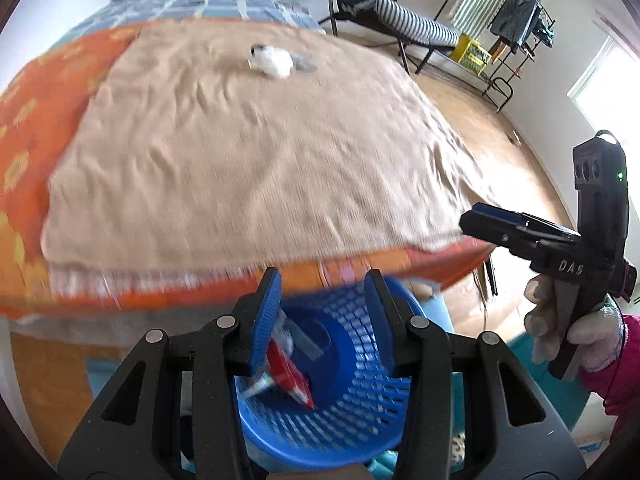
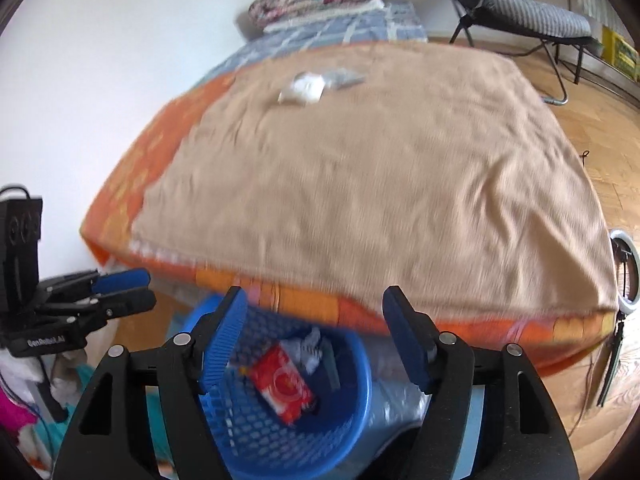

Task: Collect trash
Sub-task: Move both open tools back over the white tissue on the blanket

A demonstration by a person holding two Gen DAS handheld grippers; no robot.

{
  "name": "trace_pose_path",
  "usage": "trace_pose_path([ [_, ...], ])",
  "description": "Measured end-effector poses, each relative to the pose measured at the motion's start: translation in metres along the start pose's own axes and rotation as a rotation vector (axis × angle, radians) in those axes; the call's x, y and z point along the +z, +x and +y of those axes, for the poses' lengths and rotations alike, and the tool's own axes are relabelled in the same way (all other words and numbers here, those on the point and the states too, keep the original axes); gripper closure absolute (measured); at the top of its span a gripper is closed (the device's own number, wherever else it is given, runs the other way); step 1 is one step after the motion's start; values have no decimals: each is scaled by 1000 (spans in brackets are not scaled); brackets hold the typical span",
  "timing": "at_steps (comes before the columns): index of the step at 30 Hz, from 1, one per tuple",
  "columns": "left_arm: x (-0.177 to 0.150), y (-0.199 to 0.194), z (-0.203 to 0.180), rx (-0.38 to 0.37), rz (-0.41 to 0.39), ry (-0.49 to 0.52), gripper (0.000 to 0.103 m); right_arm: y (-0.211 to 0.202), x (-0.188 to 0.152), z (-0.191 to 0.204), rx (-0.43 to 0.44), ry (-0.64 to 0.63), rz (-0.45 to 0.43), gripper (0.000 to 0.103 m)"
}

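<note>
Lying far back on the tan blanket of the bed, a crumpled white wad sits touching a flat grey wrapper, both blurred. Nearer, below the bed's edge, a blue mesh basket holds a red packet and pale scraps. The left tongs gape wide over the basket, empty; the right tongs are also spread wide, empty.

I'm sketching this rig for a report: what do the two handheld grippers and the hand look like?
Both grippers, left gripper and right gripper, are black with blue ribbed pads and silver rivets. The right body has white lettering and a green light. The hand wears a pale glove and pink sleeve.
</note>
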State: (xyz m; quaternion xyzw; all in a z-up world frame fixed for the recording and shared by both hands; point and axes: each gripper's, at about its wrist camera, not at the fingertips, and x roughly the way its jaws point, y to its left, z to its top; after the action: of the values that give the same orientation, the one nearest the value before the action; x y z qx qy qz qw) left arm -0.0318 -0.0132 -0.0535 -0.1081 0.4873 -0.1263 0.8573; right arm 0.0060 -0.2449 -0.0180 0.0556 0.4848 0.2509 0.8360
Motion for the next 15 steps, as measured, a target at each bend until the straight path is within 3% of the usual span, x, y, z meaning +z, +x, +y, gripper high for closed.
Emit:
trace_pose_path([
  [8,56,6,25,28,-73,0,59,6,58,-5,-17,14,-99,29],
  [15,101,21,47,11,-107,-10,59,36,98,-11,42,62,-75,29],
])
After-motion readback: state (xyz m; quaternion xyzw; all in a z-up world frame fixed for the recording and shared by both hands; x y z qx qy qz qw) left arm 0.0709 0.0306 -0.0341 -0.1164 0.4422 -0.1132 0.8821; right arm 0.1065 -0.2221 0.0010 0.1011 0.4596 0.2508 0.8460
